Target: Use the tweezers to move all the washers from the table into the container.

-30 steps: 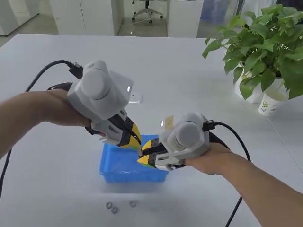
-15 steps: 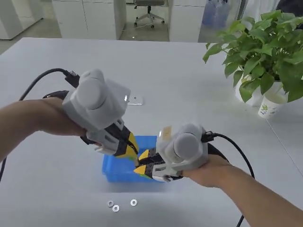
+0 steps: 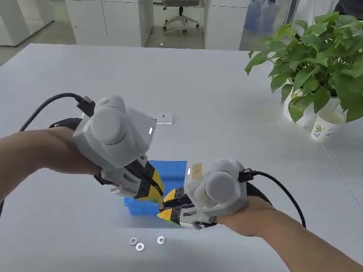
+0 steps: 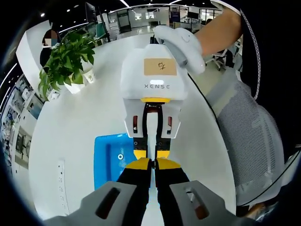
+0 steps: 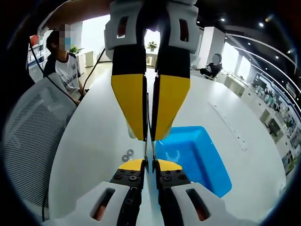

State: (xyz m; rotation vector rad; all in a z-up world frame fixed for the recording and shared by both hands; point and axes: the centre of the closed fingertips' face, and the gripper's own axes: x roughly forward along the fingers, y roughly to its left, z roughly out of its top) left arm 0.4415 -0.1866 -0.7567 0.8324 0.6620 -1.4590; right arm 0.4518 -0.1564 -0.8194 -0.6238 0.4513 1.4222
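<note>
Right gripper view: the right gripper [image 5: 146,165] and the left gripper [image 5: 148,135] meet tip to tip, each with its jaws pressed onto the thin tweezers [image 5: 147,151], above the near rim of the blue container [image 5: 207,162]. Head view puts three washers [image 3: 140,246] on the table [image 3: 62,226] just outside that rim, with open tabletop around them.

Two pale grey housings, rounded on top: the left gripper [image 3: 155,191] and the right gripper [image 3: 166,213] both taper to black jaws capped in yellow. There's a tan sticker [image 4: 160,66] and XENSE lettering [image 4: 156,86] on the right one's face. Small screws [image 5: 125,177] dot its black jaw bases, and a black cable [image 3: 45,105] trails off each unit.
</note>
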